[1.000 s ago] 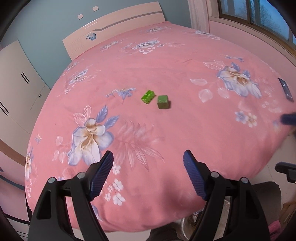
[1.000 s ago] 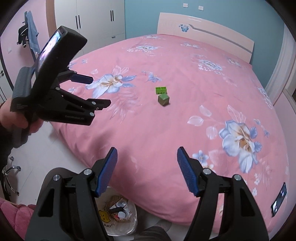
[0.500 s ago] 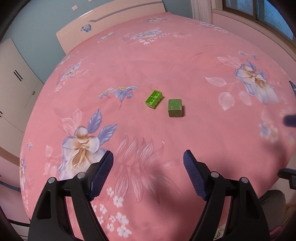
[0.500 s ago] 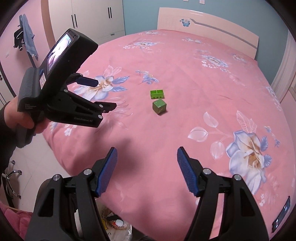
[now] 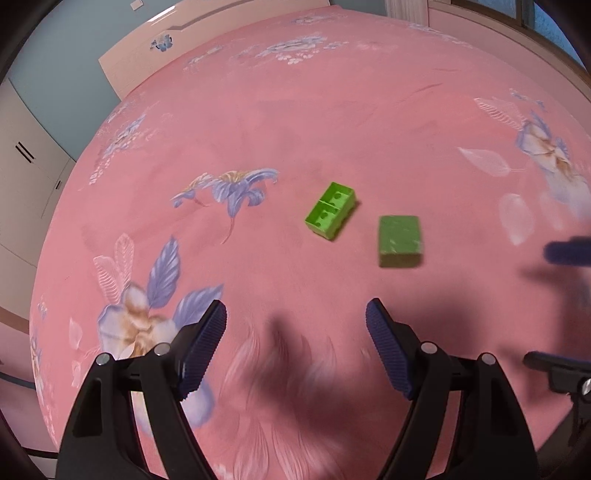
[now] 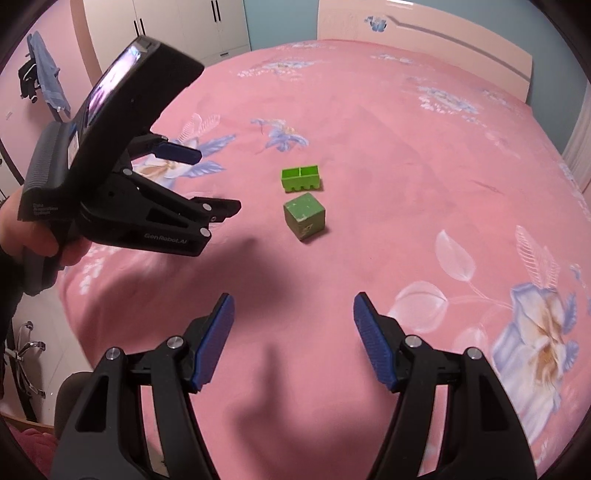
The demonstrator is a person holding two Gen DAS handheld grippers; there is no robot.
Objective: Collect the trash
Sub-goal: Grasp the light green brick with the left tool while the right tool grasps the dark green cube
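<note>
Two green pieces lie side by side on the pink flowered bedspread (image 5: 332, 110). One is a hollow bright green brick (image 5: 330, 214), open side up, also in the right wrist view (image 6: 301, 178). The other is a darker green cube (image 5: 399, 241), seen as well in the right wrist view (image 6: 304, 217). My left gripper (image 5: 295, 347) is open and empty, above the bed short of both pieces. My right gripper (image 6: 291, 336) is open and empty, short of the cube. The left gripper also shows in the right wrist view (image 6: 207, 181), to the left of the pieces.
A pale headboard (image 6: 424, 33) stands at the far end of the bed. White wardrobes (image 6: 166, 26) line the wall at the left. A chair with blue cloth (image 6: 42, 81) stands by the pink wall. A chair base (image 6: 26, 350) sits on the floor by the bed edge.
Both grippers have moved forward over the bed toward the two green pieces, which now look larger and closer. Both stay open. The bag on the floor has left the right wrist view.
</note>
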